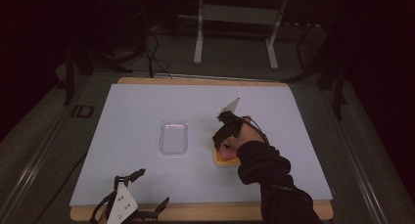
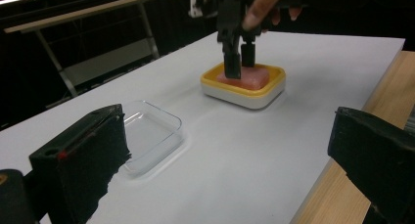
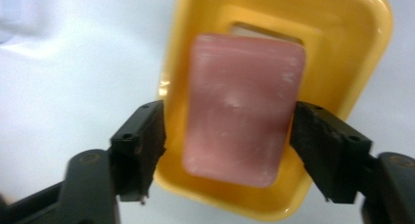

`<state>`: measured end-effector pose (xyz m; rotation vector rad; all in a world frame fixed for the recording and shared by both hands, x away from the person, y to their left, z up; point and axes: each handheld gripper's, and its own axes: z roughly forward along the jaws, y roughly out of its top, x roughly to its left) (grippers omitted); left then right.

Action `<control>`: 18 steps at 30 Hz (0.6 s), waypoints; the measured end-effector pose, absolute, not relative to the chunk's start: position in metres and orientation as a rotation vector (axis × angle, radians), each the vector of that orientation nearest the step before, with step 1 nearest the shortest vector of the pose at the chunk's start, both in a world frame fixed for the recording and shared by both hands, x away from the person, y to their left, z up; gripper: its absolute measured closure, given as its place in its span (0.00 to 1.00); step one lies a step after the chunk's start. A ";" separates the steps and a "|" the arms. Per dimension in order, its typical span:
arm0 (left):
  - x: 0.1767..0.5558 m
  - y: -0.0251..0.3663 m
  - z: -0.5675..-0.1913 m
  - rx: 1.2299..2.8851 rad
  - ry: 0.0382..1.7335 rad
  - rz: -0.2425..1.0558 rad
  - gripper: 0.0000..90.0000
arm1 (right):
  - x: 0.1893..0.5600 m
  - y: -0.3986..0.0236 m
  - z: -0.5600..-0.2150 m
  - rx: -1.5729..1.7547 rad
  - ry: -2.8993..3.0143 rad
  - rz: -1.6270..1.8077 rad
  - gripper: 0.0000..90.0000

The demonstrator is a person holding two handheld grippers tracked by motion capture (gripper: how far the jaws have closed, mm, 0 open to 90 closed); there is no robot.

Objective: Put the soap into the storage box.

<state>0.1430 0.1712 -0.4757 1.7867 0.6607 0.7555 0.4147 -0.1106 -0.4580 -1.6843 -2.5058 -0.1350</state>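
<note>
A wooden table (image 1: 205, 212) carries a pale blue-white sheet (image 1: 137, 111) that covers nearly all of its top. A person's dark sleeve (image 1: 274, 185) comes in from five o'clock in the high view.

The left gripper (image 1: 149, 187) lies unattended at the seven o'clock edge of the sheet, its jaws wide apart with nothing between them; in the left gripper view those two black jaws frame the table from the lower corners.

A clear, empty rectangular glass dish (image 1: 173, 138) sits near the centre of the sheet. At three o'clock from it, well apart, stands a soap dish (image 2: 243, 89) with a yellow tray on a white base.

The right gripper (image 3: 227, 131), held in the person's hand (image 1: 244, 136), points down into that soap dish. Its jaws are spread on either side of the pink bar of soap (image 3: 242, 106), one at nine o'clock and one at three o'clock of the bar; whether the pads touch the bar cannot be told.

The bar lies flat in the yellow tray, partly covering a rectangular drain slot (image 3: 264, 32) at its twelve o'clock end.
</note>
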 end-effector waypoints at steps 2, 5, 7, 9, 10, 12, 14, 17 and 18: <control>0.143 0.171 -0.476 1.788 0.661 0.756 0.02 | 0.412 -0.110 -0.451 -1.643 -2.535 -0.187 0.28; 0.143 0.171 -0.476 1.788 0.661 0.756 0.02 | 0.408 -0.110 -0.445 -1.577 -2.576 -0.245 0.23; 0.143 0.171 -0.476 1.788 0.660 0.756 0.02 | 0.405 -0.111 -0.444 -1.555 -2.611 -0.274 0.21; 0.143 0.171 -0.476 1.788 0.661 0.754 0.02 | 0.402 -0.112 -0.444 -1.541 -2.640 -0.297 0.21; 0.143 0.171 -0.476 1.787 0.662 0.754 0.02 | 0.400 -0.113 -0.445 -1.524 -2.649 -0.312 0.22; 0.144 0.171 -0.476 1.787 0.662 0.753 0.02 | 0.398 -0.115 -0.447 -1.502 -2.673 -0.334 0.24; 0.144 0.171 -0.476 1.787 0.664 0.752 0.02 | 0.396 -0.118 -0.450 -1.488 -2.711 -0.340 0.25; 0.144 0.171 -0.477 1.788 0.667 0.751 0.02 | 0.394 -0.125 -0.450 -1.475 -2.733 -0.389 0.26; 0.144 0.171 -0.477 1.789 0.666 0.752 0.02 | 0.392 -0.128 -0.449 -1.470 -2.742 -0.413 0.26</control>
